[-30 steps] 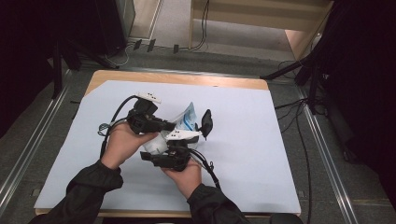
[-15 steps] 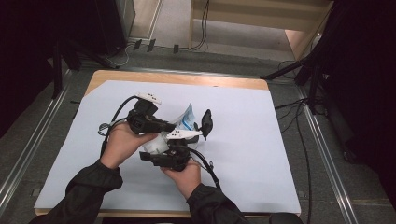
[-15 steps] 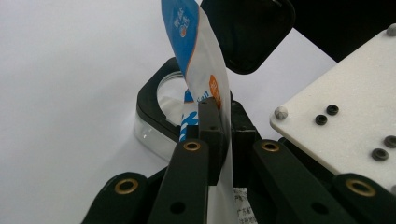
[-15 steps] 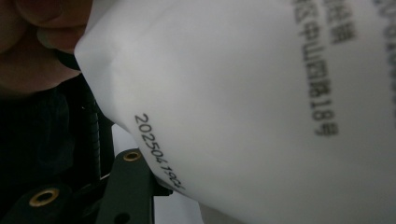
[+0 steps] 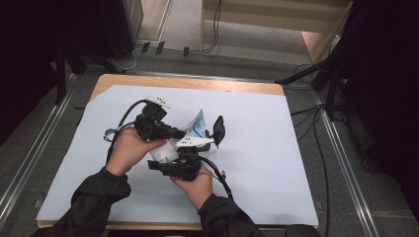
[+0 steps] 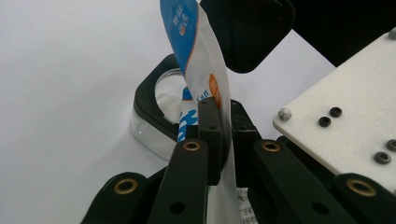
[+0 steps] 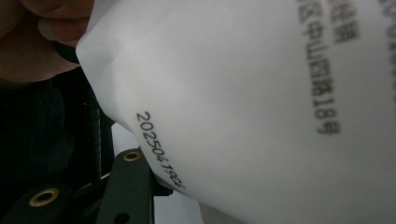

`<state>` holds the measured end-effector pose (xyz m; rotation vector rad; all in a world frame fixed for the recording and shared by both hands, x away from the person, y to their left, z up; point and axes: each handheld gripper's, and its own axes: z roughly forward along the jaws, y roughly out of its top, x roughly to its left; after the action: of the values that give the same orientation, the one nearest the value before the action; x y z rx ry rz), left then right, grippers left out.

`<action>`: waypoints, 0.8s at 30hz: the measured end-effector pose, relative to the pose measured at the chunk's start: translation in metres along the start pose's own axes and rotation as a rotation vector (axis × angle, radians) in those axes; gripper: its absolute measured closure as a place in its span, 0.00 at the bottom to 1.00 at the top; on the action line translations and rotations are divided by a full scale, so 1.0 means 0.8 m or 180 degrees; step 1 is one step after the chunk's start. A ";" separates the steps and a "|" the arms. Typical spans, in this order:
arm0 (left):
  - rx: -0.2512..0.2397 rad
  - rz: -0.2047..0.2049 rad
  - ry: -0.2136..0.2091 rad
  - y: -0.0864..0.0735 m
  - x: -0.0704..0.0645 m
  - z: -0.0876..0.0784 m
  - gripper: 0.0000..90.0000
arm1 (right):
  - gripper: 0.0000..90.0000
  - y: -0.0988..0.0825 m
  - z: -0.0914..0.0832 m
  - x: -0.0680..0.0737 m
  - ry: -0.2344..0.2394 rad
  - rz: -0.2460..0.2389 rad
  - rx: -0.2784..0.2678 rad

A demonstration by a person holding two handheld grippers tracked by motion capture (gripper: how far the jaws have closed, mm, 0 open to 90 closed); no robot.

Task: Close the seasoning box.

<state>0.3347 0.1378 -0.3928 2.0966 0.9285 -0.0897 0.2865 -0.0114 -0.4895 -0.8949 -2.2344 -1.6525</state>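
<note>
A white and blue pouch (image 5: 197, 121) is held up between both grippers above the blue mat. My left gripper (image 5: 181, 134) comes in from the left and is shut on the pouch's edge (image 6: 201, 51), with its pads (image 6: 209, 122) pinching the film. My right gripper (image 5: 173, 154) sits below, shut on the pouch's white lower part (image 7: 243, 102), whose printed date is close to the camera; one black finger (image 7: 130, 182) presses against it. Behind the pouch stands a clear container with a black rim (image 6: 154, 116) and a raised black lid (image 5: 217, 130).
The blue mat (image 5: 276, 163) covers a wooden table (image 5: 197, 83) with open room to the right and left of the hands. Cables (image 5: 217, 173) trail from the grippers. Dark stands and floor cables surround the table.
</note>
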 end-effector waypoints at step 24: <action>-0.0065 0.0037 -0.0042 -0.003 0.002 0.001 0.96 | 0.62 0.000 0.000 -0.002 -0.0017 -0.0004 0.0017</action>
<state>0.3346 0.1394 -0.3957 2.0801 0.9057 -0.0875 0.2874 -0.0119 -0.4902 -0.8976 -2.2423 -1.6460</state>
